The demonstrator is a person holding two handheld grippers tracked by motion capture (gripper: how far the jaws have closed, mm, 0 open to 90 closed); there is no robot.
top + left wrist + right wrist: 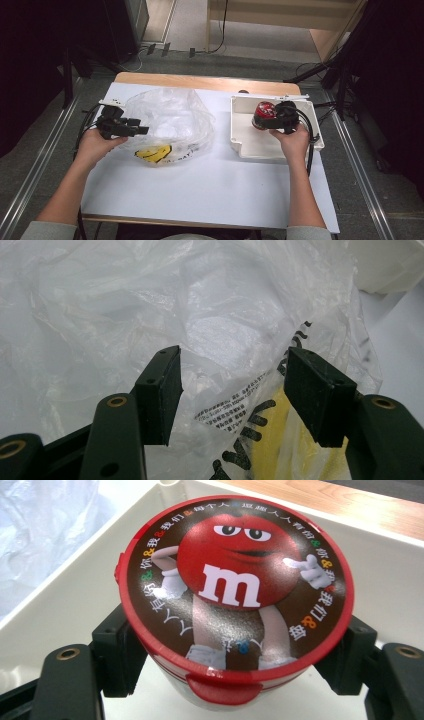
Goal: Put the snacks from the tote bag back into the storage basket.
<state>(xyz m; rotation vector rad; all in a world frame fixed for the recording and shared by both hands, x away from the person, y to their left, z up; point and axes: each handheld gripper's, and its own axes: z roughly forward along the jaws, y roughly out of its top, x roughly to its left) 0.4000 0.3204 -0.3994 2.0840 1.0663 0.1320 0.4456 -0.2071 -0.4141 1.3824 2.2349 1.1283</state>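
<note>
Looks like an early stage: the candy tub (235, 600) is grabbed but hasn't left the white tray (240, 137), and the plastic bag (170, 125) w/ the yellow print isn't held by anything yet. Probable plan = tub goes into bag, so lift, carry and drop-in all remain, plus getting the bag mouth held.

Right gripper (286, 117) sits inside the tray, jaws clamped on the tub's sides just under the red lid rim, one pad each side; tub is upright, approx mid-tray.

Left gripper (122, 126) is well left of the tray, at the bag's left edge. Jaws are apart, nothing between them but crinkled film beyond; can't tell if the pads touch it. Bag lies on the table just left of the tray.
</note>
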